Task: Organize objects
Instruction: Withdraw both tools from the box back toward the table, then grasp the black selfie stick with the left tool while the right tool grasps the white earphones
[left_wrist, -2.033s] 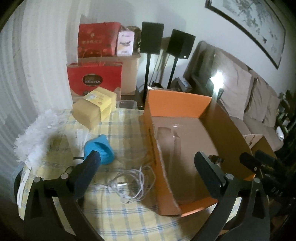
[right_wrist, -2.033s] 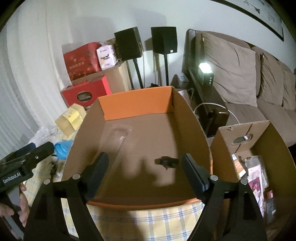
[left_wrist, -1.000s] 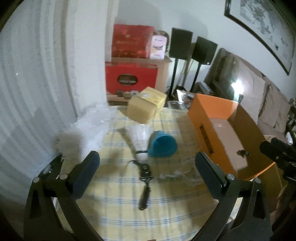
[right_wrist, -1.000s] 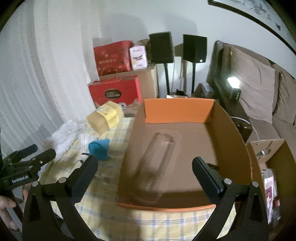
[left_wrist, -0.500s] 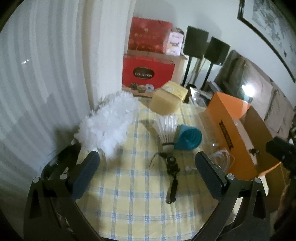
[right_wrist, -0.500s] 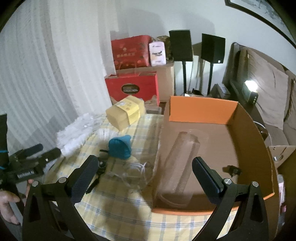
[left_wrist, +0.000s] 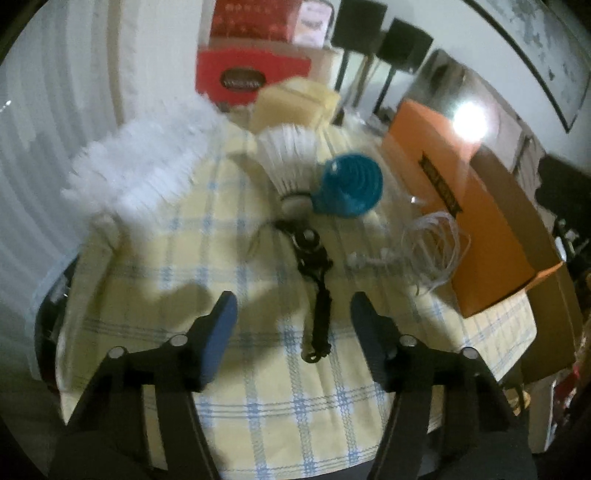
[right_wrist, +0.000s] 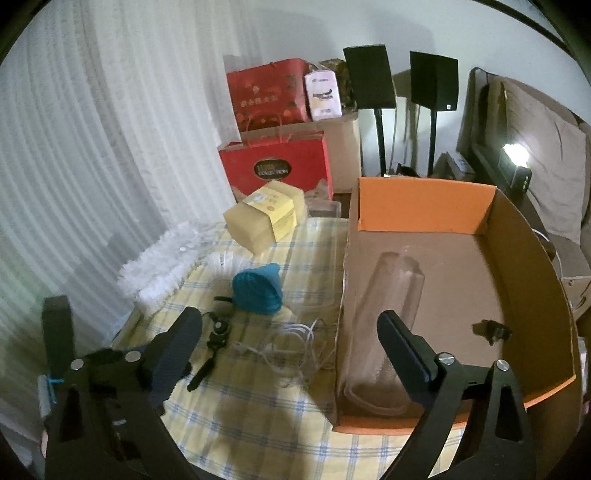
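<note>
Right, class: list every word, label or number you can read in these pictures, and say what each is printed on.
"COLLECTION": red bag, on its dark oval label.
White pack: print too small to read.
Upper red box: gold characters, unreadable.
Orange box: dark side label, blurred.
Yellow box: marks too small.

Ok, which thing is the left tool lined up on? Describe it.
On the checked tablecloth, left of the orange box, below the shuttlecock and blue funnel. It's the black strap with clip: dark and thin, unlike the white cable beside it.
</note>
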